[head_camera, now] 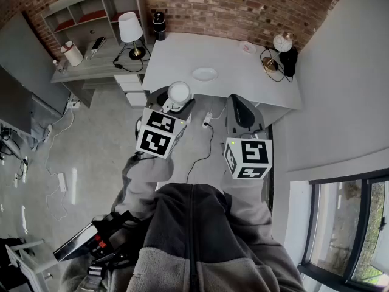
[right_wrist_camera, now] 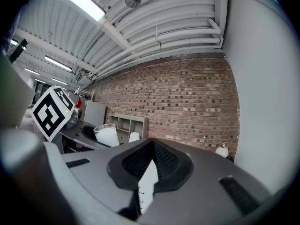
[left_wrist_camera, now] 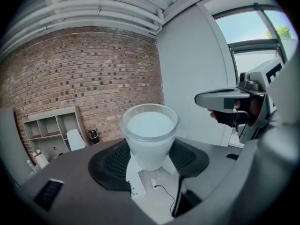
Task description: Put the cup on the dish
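Short of the dish (head_camera: 205,73), on its near side and a bit to its left, we hold the cup (head_camera: 179,92) up in the air. Our left tool (left_wrist_camera: 150,159) has its jaws spread wide and pressed on the low part of the cup, one on each side. The cup stands straight up with its open mouth on top. The dish lies flat on the white counter (head_camera: 243,72), so we think the cup must go forward, a little to the right, then down. Our left tool is closer to the dish than our right tool (right_wrist_camera: 151,168), which hangs on the dish's near right side, jaws closed together and empty. We see no words on the cup or the dish. The cube (head_camera: 159,132) on each tool shows only black and white squares.
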Tool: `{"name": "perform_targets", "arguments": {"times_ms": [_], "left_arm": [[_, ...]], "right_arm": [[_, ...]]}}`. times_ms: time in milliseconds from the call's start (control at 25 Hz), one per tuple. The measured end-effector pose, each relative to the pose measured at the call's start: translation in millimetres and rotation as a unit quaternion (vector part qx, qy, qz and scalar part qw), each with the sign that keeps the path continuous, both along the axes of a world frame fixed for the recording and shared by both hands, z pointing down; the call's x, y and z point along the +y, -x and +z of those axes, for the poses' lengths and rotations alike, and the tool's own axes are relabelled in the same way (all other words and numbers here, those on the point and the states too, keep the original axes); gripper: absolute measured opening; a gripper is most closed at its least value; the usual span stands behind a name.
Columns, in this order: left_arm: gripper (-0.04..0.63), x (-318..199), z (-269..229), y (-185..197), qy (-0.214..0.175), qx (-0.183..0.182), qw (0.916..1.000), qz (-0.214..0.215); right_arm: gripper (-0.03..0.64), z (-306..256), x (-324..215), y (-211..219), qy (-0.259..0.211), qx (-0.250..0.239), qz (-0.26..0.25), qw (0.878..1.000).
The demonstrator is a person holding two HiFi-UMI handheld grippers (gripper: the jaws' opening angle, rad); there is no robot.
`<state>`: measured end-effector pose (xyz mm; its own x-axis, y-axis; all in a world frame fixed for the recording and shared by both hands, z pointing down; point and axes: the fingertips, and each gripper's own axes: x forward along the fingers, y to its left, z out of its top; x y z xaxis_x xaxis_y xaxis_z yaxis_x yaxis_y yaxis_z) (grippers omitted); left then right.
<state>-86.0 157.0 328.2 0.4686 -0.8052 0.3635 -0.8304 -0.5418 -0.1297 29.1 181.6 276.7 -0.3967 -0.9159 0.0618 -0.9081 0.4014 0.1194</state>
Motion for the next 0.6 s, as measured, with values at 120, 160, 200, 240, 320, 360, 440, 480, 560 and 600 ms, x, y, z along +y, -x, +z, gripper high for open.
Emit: {"name": "perform_targets", "arguments": {"times_ms": [120, 160, 200, 240, 320, 360, 440, 480, 560, 600], "left_arm": [[0.255, -2.5, 0.3, -6.5, -0.002, 0.003, 1.0000, 0.000], [0.255, -3.2, 0.4, -8.9, -0.002, 0.004, 1.0000, 0.000], [0.255, -4.0, 0.8, -11.2, -0.002, 0.004, 1.0000, 0.000], [0.254, -4.7, 1.6, -13.3, -0.001, 0.004, 1.0000, 0.000], [0.253, -6.2, 3.4, -17.1, -0.001, 0.005, 1.0000, -0.002], [0.255, -7.2, 3.9, -19.3, -0.001, 0.006, 1.0000, -0.003], [0.255, -9.1, 4.4, -24.4, -0.001, 0.007, 1.0000, -0.005], [0.254, -9.9, 4.8, -26.8, -0.001, 0.007, 1.0000, -0.007], [0.253, -11.0, 6.1, -31.3, -0.001, 0.008, 0.9999, -0.009], [0.255, -11.5, 6.9, -33.7, -0.001, 0.008, 0.9999, -0.011]], "right_arm": [[0.000, 1.4, -2.0, -5.9, 0.001, 0.000, 0.000, 1.000], [0.000, 1.9, -2.7, -8.1, 0.001, 0.000, 0.001, 1.000], [0.000, 2.6, -3.5, -10.4, 0.001, 0.000, 0.001, 1.000], [0.000, 3.5, -4.2, -12.7, 0.001, 0.000, 0.001, 1.000], [0.000, 5.3, -5.7, -17.0, 0.000, -0.001, 0.000, 1.000], [0.000, 6.0, -6.5, -19.4, 0.000, -0.001, 0.000, 1.000], [0.000, 7.0, -8.4, -24.5, 0.000, -0.002, -0.002, 1.000], [0.000, 7.5, -9.3, -27.0, 0.000, -0.002, -0.003, 1.000], [0.000, 9.1, -10.6, -31.8, -0.001, -0.004, -0.005, 1.000], [0.000, 10.0, -11.3, -34.0, -0.002, -0.005, -0.007, 1.000]]}}
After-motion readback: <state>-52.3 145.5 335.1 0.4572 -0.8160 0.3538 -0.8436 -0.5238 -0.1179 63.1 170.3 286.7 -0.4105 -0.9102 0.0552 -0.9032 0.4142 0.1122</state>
